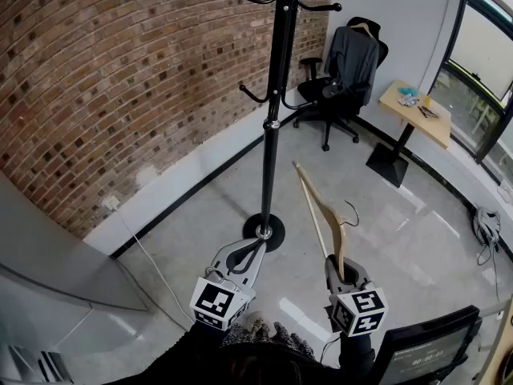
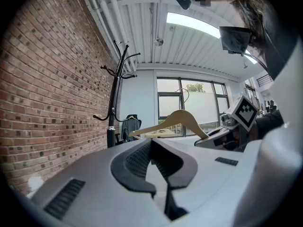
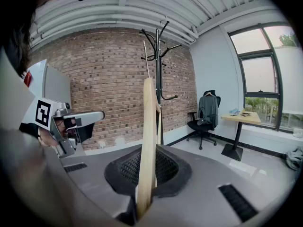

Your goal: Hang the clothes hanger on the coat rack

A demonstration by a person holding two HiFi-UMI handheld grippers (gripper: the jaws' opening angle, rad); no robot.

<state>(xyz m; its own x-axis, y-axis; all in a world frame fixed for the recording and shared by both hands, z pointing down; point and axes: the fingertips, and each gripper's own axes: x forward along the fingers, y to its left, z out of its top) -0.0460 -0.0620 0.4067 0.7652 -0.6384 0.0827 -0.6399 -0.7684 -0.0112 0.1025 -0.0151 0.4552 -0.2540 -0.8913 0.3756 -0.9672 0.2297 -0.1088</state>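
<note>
Fingers [image 3: 173,167] of your right gripper [image 3: 148,161] are pinched tight on one end of the pale wooden clothes hanger [image 3: 147,122]. It rises edge-on from them, slanting up and away from you. In the head view its dark wire hook [image 1: 351,215] curls off to the right. You are holding the hanger in the air just right of the tall black metal coat rack [image 1: 276,95], clear of the pole and touching none of its curved pegs.

Your left gripper [image 1: 255,245] is beside the right one, its fingers drawn together at the tips with nothing between them. Seen from above, it lines up with the rack's round base [image 1: 264,233] on the pale grey floor [image 1: 417,239].

A red brick wall [image 1: 120,79] runs along your left. Beyond the rack stands a black office chair [image 1: 333,95] with a dark jacket [image 1: 353,58] draped over its back. Past it is a small wood-topped table [image 1: 417,111] by the windows [image 1: 481,62].
</note>
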